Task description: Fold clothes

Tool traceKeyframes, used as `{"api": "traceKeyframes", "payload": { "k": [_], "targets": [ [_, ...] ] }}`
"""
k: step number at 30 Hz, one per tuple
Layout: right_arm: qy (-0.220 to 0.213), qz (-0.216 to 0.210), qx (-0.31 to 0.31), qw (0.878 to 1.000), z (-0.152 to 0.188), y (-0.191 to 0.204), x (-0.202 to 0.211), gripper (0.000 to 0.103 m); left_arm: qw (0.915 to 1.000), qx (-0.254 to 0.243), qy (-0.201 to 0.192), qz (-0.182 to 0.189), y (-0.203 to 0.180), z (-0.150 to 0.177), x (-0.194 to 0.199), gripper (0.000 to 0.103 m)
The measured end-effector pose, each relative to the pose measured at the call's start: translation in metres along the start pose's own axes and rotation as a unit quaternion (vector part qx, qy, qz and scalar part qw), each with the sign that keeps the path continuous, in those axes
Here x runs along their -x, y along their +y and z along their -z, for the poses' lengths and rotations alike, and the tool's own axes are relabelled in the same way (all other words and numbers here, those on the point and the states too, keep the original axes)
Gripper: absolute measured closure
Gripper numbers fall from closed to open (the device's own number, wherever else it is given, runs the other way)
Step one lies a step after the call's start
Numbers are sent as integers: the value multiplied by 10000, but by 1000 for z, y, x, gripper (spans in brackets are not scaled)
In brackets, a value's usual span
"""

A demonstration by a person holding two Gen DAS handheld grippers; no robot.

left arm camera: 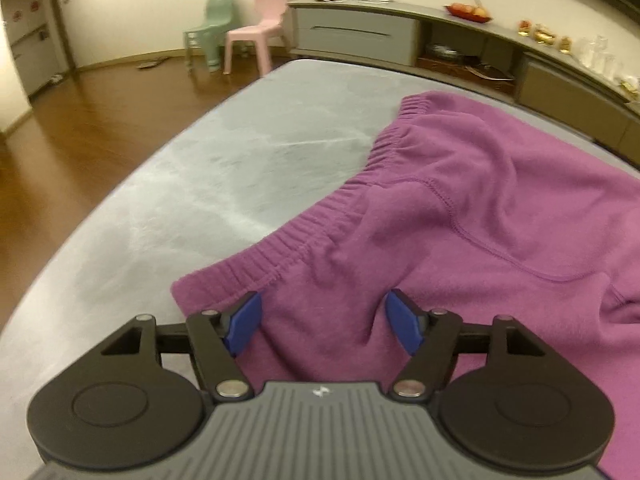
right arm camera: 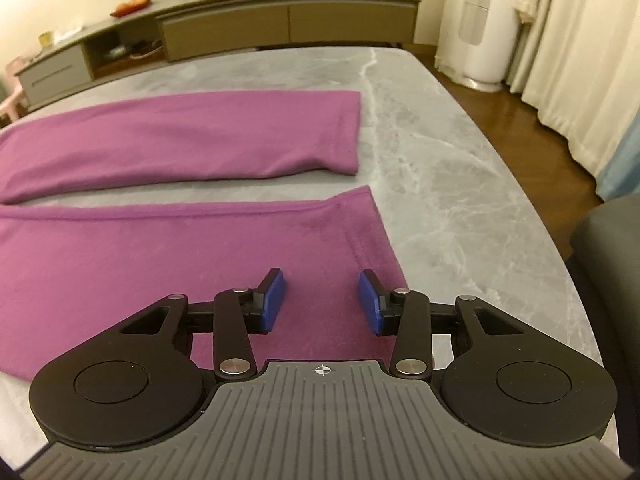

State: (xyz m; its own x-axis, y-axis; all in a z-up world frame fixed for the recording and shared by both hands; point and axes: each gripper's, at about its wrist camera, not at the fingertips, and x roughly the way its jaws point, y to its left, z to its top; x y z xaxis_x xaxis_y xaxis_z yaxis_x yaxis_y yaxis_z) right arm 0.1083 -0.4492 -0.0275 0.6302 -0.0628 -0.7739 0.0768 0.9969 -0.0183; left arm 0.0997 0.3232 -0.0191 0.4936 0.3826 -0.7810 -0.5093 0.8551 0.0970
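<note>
Two tools hang spread wide, gripping nothing, over purple trousers (left arm camera: 460, 208) flat on the marble worktop (left arm camera: 224, 160). Left tool (left arm camera: 322, 322) sits above the waistband corner; bare stone opens toward 11 o'clock. Right tool (right arm camera: 322, 300) sits above the near leg cuff (right arm camera: 360, 236), with bare stone toward 2 o'clock.

The trousers (left arm camera: 460, 208) are cut off by the right and bottom edges of the left wrist view, and by the left edge in the right wrist view. Small items on the sideboard (left arm camera: 360, 32) are too blurred to be identified.
</note>
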Motion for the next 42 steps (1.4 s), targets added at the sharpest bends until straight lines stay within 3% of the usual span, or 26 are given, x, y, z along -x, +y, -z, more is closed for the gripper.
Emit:
{"api": "traceKeyframes", "payload": {
  "k": [5, 7, 9, 11, 14, 17, 18, 19, 20, 21, 23, 25, 27, 31, 32, 33, 35, 36, 39, 42],
  "targets": [
    [-7, -161, 30, 9999, -1, 2, 1, 61, 9952, -375, -79, -900, 0, 13, 20, 30],
    [10, -228, -89, 9997, 1, -7, 8, 58, 9934, -441, -221, -1036, 0, 14, 32, 41],
    [27, -296, -209, 9993, 4, -16, 14, 51, 9918, -481, -390, -1122, 0, 14, 46, 41],
    [45, -363, -329, 9988, 6, -25, 20, 50, 9930, -423, -633, -906, -3, 11, 64, 41],
    [71, -465, -509, 9976, 10, -38, 30, 47, 9954, -415, -842, -191, -18, 9, 88, 41],
    [147, -703, -534, 9960, 15, -40, 34, 48, 9898, -824, -1047, 513, -52, 9, 107, 41],
    [190, -829, -491, 9952, 18, -38, 34, 53, 9858, -998, -1133, 732, -65, 11, 114, 41],
    [232, -954, -449, 9942, 20, -35, 34, 68, 9806, -1198, -1235, 942, -81, 14, 123, 41],
    [274, -1079, -406, 9930, 23, -32, 34, 78, 9745, -1386, -1330, 1156, -96, 17, 132, 41],
    [317, -1203, -363, 9916, 25, -29, 34, 97, 9678, -1550, -1426, 1378, -111, 22, 141, 41],
    [296, -1511, -413, 9872, 27, -25, 37, 98, 9516, -1855, -1631, 1828, -140, 33, 161, 41],
    [-44, -2004, -904, 9755, 19, -31, 51, 99, 9314, -2183, -1801, 2290, -167, 50, 180, 40],
    [-364, -2563, -1616, 9523, 11, -42, 62, 99, 9065, -2656, -1930, 2655, -192, 74, 197, 40],
    [-709, -3262, -3003, 8935, 3, -62, 57, 99, 8414, -3896, -2205, 3027, -232, 132, 216, 38],
    [-778, -3388, -3332, 8764, 2, -66, 53, 99, 8306, -4086, -2219, 3065, -239, 141, 215, 38],
    [-822, -3434, -3593, 8638, 2, -70, 49, 99, 8251, -4199, -2206, 3070, -244, 147, 214, 38],
    [-843, -3336, -3967, 8510, 1, -75, 42, 99, 8243, -4274, -2132, 3038, -250, 153, 209, 38],
    [-816, -3243, -4085, 8493, 1, -76, 39, 99, 8282, -4236, -2059, 3038, -250, 151, 206, 38],
    [-650, -2972, -3783, 8743, 6, -74, 41, 99, 8401, -4094, -1844, 3044, -248, 144, 197, 38],
    [-471, -2686, -3361, 9015, 12, -73, 46, 99, 8605, -3724, -1589, 3092, -229, 126, 191, 37]
  ]
}}
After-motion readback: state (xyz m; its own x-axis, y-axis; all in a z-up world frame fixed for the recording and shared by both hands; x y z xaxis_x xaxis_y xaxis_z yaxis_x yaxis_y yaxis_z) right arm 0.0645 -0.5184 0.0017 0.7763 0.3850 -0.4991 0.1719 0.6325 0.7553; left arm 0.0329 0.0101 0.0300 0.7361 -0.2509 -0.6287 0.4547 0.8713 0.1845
